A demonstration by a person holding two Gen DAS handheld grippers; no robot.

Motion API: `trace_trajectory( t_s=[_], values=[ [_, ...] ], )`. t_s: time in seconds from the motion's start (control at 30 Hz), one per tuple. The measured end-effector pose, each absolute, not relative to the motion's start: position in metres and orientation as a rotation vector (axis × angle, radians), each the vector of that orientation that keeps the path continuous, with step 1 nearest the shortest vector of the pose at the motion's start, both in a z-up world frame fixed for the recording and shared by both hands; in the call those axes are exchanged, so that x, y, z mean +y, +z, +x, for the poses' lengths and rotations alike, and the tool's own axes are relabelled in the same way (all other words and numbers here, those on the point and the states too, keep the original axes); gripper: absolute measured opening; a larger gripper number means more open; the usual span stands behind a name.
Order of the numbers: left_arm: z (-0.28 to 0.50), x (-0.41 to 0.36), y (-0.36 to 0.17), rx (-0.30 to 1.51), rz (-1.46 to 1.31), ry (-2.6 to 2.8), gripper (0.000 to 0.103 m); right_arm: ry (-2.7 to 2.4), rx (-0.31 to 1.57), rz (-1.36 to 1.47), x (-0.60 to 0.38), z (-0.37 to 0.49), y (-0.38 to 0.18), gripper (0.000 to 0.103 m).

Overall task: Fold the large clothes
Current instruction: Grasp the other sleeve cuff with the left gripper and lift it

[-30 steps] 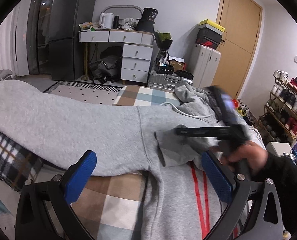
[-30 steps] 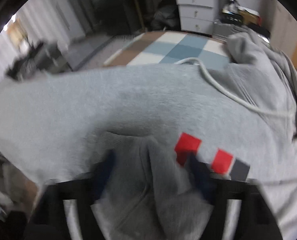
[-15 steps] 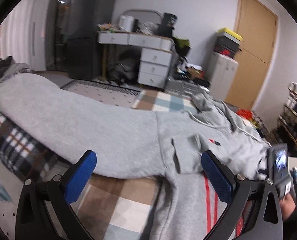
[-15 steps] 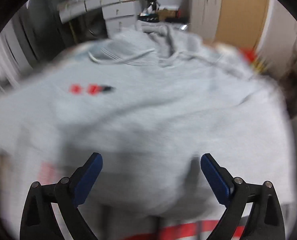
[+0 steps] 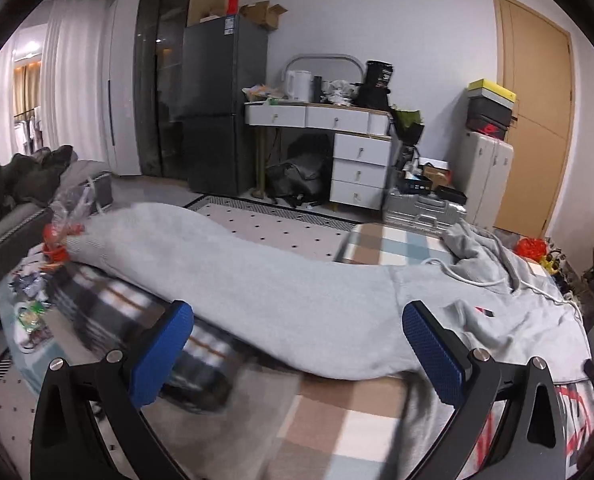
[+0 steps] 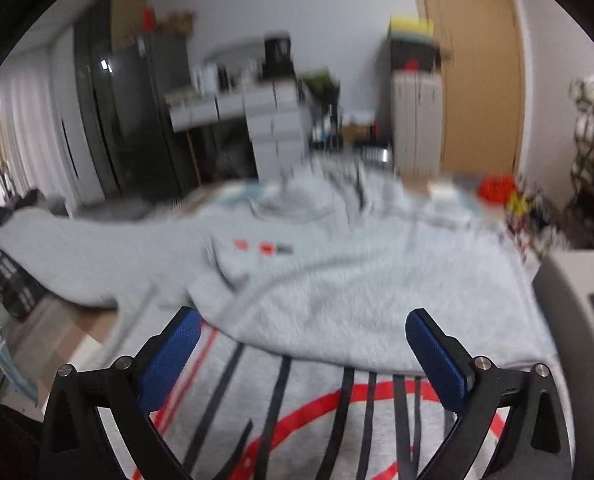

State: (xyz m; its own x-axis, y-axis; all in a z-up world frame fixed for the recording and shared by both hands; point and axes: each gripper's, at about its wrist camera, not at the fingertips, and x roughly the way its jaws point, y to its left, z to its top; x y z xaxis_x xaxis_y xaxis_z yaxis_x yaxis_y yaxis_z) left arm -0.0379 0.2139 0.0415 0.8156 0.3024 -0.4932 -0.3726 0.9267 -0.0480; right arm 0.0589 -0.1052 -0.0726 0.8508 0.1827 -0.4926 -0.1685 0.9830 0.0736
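Note:
A large grey hoodie [image 5: 297,292] lies spread on the bed. One long sleeve [image 5: 177,248] stretches left to its cuff [image 5: 81,240]. My left gripper [image 5: 297,344] hovers open just before that sleeve, with nothing between its blue pads. In the blurred right wrist view the hoodie's body [image 6: 357,280] with its small red logo patch [image 6: 263,247] lies ahead. Below it is grey cloth with a red and black print [image 6: 337,412]. My right gripper [image 6: 303,348] is above that print, its jaws opening wide and holding nothing.
A pale check blanket [image 5: 337,420] and a dark plaid one [image 5: 117,300] cover the bed. Beyond stand a dark fridge [image 5: 217,100], a white desk with drawers [image 5: 357,160], a suitcase [image 5: 485,176] and a door [image 6: 481,80]. A shoe rack [image 6: 593,152] and a white box [image 6: 569,300] are at the right.
My right gripper let go of the grey fabric, opened and pulled back to the right. My left gripper stayed open and swung left, now facing the long sleeve.

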Motion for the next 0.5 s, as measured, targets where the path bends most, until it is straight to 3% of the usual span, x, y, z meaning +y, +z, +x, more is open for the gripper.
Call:
trace_trajectory(
  t_s=[0.23, 0.5],
  values=[
    [-0.045, 0.312, 0.058, 0.567, -0.292, 0.533, 0.102, 0.296, 0.375, 0.143, -0.104, 0.010, -0.039, 0.103],
    [-0.022, 0.400, 0.014, 0.694, -0.675, 0.476, 0.102, 0.365, 0.331, 0.039, -0.084, -0.014, -0.037, 0.103]
  ],
)
